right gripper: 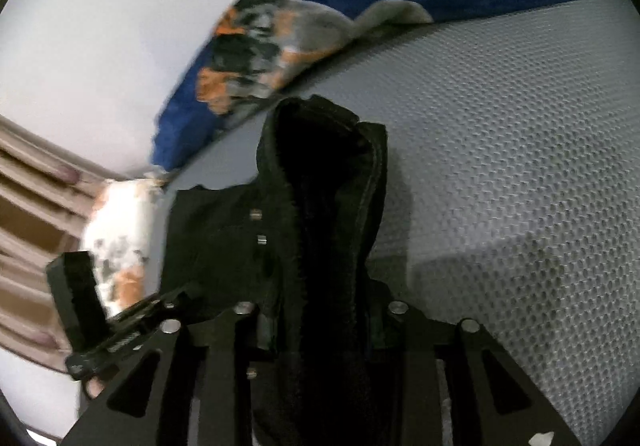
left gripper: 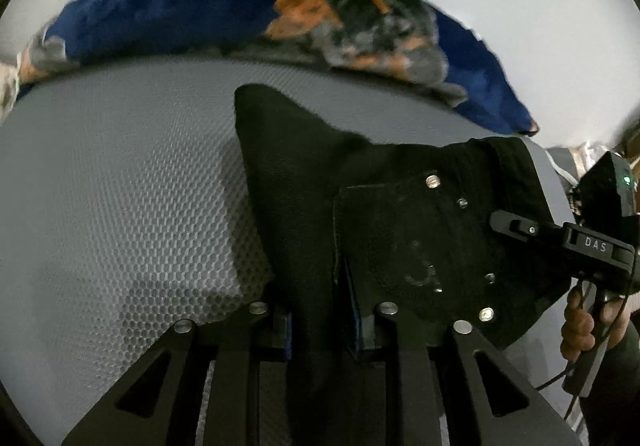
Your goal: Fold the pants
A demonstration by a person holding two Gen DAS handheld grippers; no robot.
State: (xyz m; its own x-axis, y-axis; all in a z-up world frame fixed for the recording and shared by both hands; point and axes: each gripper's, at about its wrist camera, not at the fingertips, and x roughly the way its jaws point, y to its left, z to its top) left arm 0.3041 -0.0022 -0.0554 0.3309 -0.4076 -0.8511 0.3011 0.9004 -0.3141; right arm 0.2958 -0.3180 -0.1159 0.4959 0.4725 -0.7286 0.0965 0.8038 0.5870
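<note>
Grey mesh surface (left gripper: 120, 185); black pants (left gripper: 304, 173) pinched in left claw (left gripper: 326, 330) and right claw (right gripper: 320, 330).

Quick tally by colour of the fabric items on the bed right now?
Black: 1, the pants
Blue with orange and grey print: 1, the blanket
Grey mesh: 1, the bed cover
Total: 3
</note>
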